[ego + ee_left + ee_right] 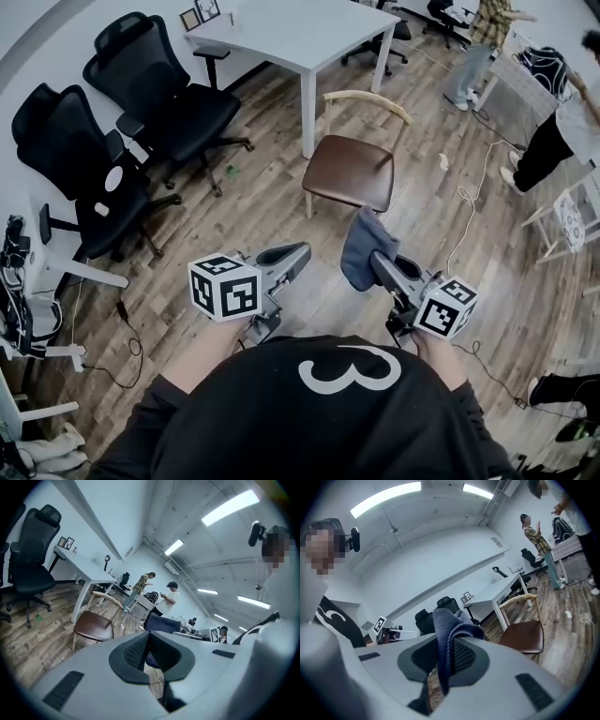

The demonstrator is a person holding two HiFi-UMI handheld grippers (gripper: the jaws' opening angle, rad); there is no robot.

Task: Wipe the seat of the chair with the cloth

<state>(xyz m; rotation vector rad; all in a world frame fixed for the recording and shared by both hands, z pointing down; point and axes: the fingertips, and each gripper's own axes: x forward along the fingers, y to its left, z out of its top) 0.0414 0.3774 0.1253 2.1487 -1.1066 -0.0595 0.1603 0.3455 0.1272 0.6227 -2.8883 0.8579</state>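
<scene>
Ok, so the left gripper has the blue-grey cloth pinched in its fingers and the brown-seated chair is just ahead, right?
Wrong gripper. The blue-grey cloth is pinched in the fingers of the right gripper, as the right gripper view shows; the left gripper is shut on nothing. The brown-seated chair is indeed just ahead.

Chair stands near the table, office chairs to its left

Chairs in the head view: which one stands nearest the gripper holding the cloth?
The brown-seated chair with the curved backrest, just beyond the right gripper and its cloth; the black office chairs stand far left.
</scene>
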